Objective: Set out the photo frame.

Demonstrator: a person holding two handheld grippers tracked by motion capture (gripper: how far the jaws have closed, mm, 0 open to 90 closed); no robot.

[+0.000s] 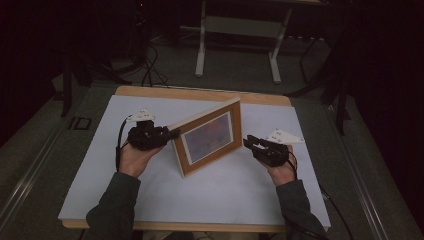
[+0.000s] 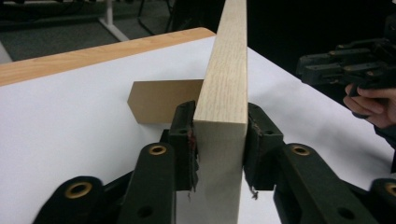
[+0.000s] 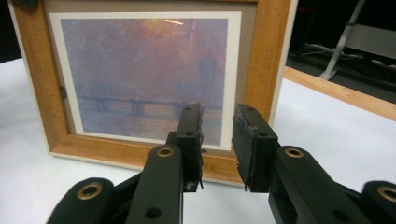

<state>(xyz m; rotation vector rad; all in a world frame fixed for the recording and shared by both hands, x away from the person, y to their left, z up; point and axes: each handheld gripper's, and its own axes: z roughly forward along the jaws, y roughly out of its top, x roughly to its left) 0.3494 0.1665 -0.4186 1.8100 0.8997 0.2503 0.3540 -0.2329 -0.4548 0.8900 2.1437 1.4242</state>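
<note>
A wooden picture frame (image 1: 210,136) with a hazy purple and orange print stands upright on the white tabletop (image 1: 100,170), propped by a brown back stand (image 2: 159,100). My left gripper (image 1: 172,134) is shut on the frame's left side edge (image 2: 224,93), one pad pressing on each face. My right gripper (image 1: 248,141) hovers just off the frame's right side. Its jaws stand apart with nothing between them, pointing at the print's lower right corner (image 3: 140,70). The right gripper (image 2: 345,67) and its hand are also seen past the frame in the left gripper view.
The tabletop has a wooden rim (image 1: 200,93) along its far side. Behind it stands a white metal leg frame (image 1: 239,27) on a dark floor, with cables (image 1: 150,70) trailing at the back left.
</note>
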